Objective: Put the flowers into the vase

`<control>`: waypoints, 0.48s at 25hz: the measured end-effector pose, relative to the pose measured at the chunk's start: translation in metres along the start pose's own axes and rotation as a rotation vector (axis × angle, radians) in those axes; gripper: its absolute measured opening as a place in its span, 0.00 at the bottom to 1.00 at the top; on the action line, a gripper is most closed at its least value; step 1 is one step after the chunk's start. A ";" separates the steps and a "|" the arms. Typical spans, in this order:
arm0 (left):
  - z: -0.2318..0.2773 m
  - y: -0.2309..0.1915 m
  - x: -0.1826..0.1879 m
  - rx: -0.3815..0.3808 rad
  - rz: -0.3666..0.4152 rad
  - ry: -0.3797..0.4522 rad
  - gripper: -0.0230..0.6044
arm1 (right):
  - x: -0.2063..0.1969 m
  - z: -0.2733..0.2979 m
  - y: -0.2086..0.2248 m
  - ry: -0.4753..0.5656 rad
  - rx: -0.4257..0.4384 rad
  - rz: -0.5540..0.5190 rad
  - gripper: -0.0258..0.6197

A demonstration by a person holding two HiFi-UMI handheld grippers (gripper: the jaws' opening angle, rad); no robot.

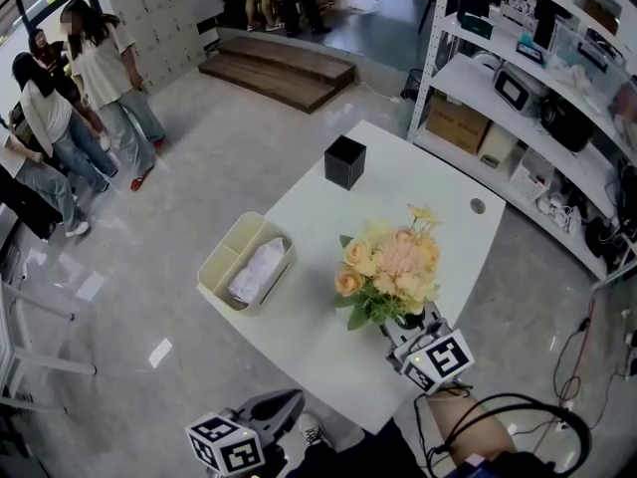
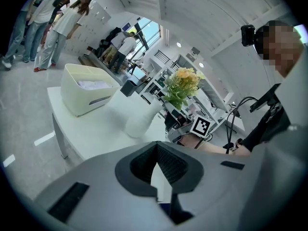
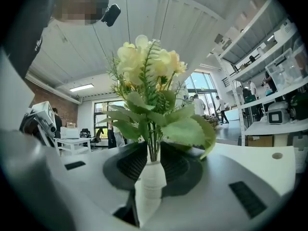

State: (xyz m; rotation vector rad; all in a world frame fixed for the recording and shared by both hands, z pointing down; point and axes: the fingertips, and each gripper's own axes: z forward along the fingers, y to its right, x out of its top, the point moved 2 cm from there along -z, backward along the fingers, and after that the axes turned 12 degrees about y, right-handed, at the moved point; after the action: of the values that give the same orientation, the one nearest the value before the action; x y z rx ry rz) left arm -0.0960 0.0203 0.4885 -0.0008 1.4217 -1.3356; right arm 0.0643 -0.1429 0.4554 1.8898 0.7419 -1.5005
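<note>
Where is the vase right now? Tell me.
The white vase stands on the near right part of the table in the head view, holding the flowers, between the jaws of the right claw, right of the cream bin.

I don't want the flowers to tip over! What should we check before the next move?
1. Flowers in the vase: ok, the stems sit in its neck.
2. Vase upright on the table: ok.
3. Right gripper jaws on either side of the vase neck; whether they press on it: cannot tell.
4. Left gripper empty, jaws together: ok.
5. Cream bin and black box away from the vase: ok.
</note>
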 end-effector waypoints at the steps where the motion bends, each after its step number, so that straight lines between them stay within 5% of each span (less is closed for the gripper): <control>1: 0.000 0.000 0.000 -0.001 0.000 0.000 0.04 | -0.001 -0.001 0.000 -0.004 0.001 0.000 0.18; 12: 0.003 0.000 0.000 -0.011 0.000 -0.008 0.04 | -0.006 -0.002 -0.001 -0.038 0.008 0.008 0.22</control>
State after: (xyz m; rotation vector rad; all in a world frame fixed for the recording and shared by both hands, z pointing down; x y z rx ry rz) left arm -0.0942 0.0181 0.4891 -0.0130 1.4225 -1.3263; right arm 0.0632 -0.1414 0.4619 1.8627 0.7111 -1.5330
